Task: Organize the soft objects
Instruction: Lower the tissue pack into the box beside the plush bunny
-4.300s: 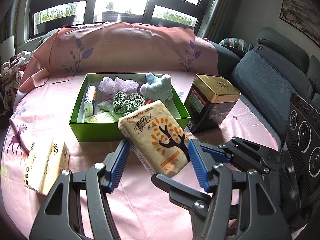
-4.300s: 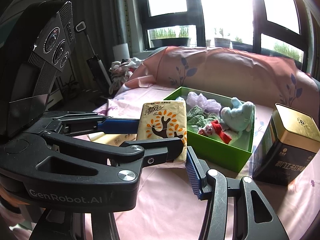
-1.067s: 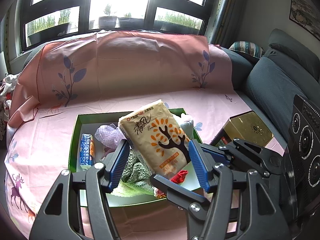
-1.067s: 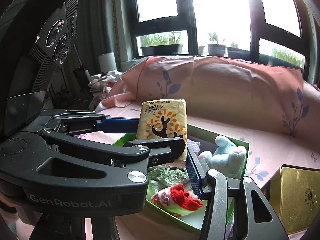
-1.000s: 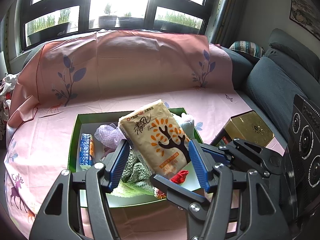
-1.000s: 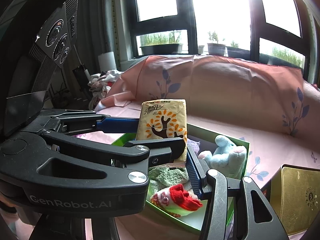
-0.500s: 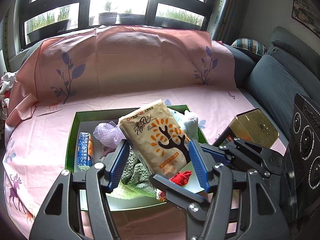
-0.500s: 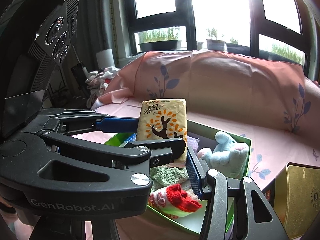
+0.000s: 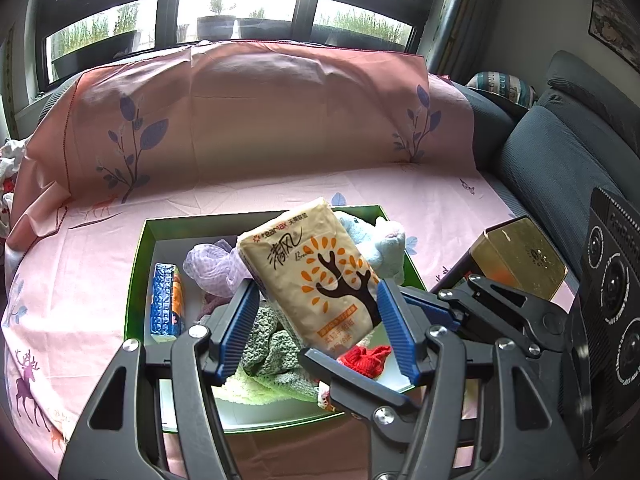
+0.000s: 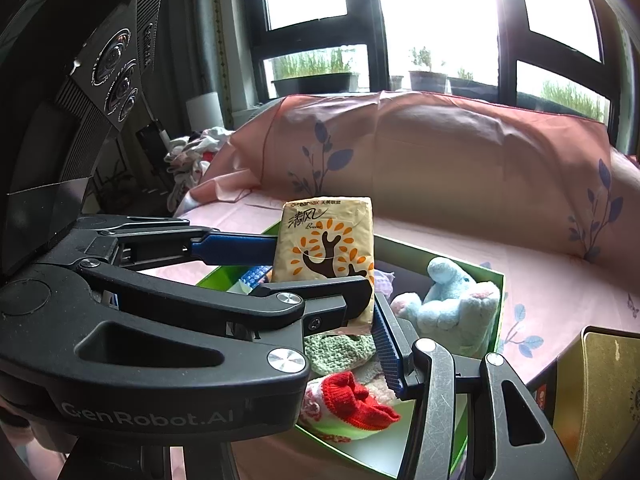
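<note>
A yellow tissue pack [image 9: 316, 276] with an orange tree print is held between both grippers above the green box [image 9: 138, 280]. My left gripper [image 9: 316, 324] is shut on its sides. My right gripper [image 10: 360, 312] is shut on the same pack [image 10: 326, 256] from the right. In the box lie a lilac mesh sponge [image 9: 212, 266], a green knitted cloth [image 9: 266, 344], a blue plush toy [image 10: 452, 304], a red and white knitted piece [image 10: 348, 400] and a blue packet [image 9: 166, 304].
A gold-lidded dark tin [image 9: 516, 256] stands right of the box. The pink printed sheet [image 9: 280, 128] covers the surface and the raised back. A grey sofa [image 9: 560, 152] is at the right. Clothes [image 10: 196, 152] lie at the far left.
Both grippers carried the tissue pack from the sheet in front of the box to above the box. Over the last second the view has shifted a little further over the box.
</note>
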{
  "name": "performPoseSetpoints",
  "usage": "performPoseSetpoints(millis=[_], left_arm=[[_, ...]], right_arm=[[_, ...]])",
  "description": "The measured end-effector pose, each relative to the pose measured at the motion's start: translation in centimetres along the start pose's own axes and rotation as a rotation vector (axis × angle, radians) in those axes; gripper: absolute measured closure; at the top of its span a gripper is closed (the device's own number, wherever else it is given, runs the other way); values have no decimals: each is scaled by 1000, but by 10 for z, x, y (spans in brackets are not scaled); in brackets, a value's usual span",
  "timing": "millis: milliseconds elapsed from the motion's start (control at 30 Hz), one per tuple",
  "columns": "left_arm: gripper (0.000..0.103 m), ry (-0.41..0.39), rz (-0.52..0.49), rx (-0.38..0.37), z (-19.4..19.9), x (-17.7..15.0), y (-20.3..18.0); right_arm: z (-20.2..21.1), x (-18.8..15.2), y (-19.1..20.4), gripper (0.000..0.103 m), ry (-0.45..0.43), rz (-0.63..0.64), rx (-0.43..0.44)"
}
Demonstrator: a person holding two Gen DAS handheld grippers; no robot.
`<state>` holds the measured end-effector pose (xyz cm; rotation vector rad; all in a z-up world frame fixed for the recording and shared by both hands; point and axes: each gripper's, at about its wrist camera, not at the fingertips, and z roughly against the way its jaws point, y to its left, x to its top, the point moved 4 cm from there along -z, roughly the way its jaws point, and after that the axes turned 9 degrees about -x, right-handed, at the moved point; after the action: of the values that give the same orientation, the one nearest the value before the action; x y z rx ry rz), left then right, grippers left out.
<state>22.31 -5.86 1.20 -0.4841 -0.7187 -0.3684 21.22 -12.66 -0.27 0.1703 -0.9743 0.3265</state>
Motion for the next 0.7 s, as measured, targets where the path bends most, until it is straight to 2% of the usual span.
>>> performPoseSetpoints(millis=[700], left_arm=[[42,27,22,-7,-13,-2,10]], right_arm=[[-16,-3,-1,50,31,-6,-5]])
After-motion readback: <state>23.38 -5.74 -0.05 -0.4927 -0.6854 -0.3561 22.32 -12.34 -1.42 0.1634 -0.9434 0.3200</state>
